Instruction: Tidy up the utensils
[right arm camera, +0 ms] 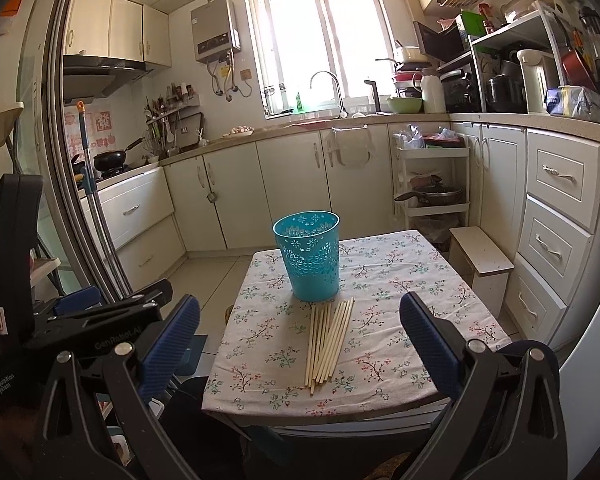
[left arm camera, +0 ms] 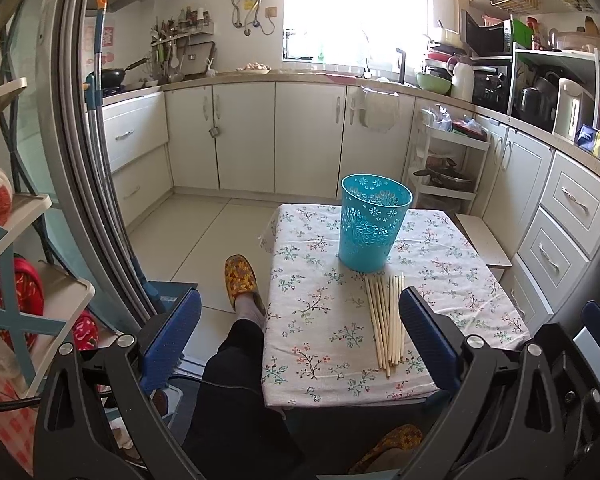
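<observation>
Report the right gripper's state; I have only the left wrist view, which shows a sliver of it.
Observer: The right gripper is open, with nothing between its fingers. The chopsticks lie on the table ahead of it.
Operator: Give me my left gripper's place from outside.
Observer: The left gripper sits left of the table, off its edge.
Operator: Check the chopsticks my finger covers.
Observer: Here nothing covers them. The bundle lies whole, its far tips close to the blue basket; I cannot tell whether they touch.
</observation>
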Demonstrator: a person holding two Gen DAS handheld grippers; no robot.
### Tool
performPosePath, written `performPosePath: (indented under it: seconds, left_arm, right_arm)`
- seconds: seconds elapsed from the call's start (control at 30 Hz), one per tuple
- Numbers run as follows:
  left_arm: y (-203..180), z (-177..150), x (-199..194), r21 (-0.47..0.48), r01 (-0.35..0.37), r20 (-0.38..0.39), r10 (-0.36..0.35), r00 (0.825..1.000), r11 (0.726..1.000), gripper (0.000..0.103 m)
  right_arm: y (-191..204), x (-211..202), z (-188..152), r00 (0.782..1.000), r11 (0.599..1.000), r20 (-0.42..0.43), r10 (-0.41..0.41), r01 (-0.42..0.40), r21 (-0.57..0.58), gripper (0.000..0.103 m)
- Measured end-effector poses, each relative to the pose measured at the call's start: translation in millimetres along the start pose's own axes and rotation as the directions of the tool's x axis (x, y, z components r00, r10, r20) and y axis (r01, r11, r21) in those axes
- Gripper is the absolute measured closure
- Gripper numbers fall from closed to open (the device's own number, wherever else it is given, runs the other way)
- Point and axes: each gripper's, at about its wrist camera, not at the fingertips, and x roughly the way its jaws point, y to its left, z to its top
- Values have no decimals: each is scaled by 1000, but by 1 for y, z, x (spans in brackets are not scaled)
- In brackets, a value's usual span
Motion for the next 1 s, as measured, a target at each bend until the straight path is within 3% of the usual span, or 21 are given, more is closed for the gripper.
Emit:
performPosePath:
  seconds: [1.0]
  left_arm:
    - [1,-1,-4,-2,-10,13,10,1000,1000,8]
  right_arm:
    - [4,-1,1,1000,1000,4,1,-1,-10,7]
